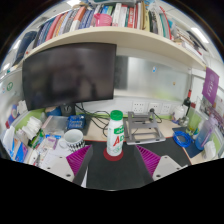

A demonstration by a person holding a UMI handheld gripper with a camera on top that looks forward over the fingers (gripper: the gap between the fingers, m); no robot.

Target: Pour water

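The bottle [116,138], white with a green cap and a red-and-green label, stands upright at the lower centre of the frame, its base on the dark desk [112,172] just ahead of the gripper [113,157]. The two fingers sit wide apart at the bottom, one purple pad [78,157] left of the bottle's foot and the other to its right, with a clear gap at either side, so the tool is open and holds nothing; the bottle stands between and slightly beyond the fingertips. The step in hand looks like the approach to grasp. To do it well, I judge the gripper should move straight forward until the pads flank the body below the label's middle, stay centred so both pads meet it together, then close squarely; a grip too low or off-centre could tip a tall bottle. The cap appears on, so whether it must come off before pouring cannot be told. Left of the bottle, lower left of the frame, stands a white mug [72,139], a likely vessel for the water. Just right of the bottle sits a grey rack [142,126]. Behind, a dark monitor [68,72] fills the upper left, under a shelf [110,36] lined with books [105,15] across the top
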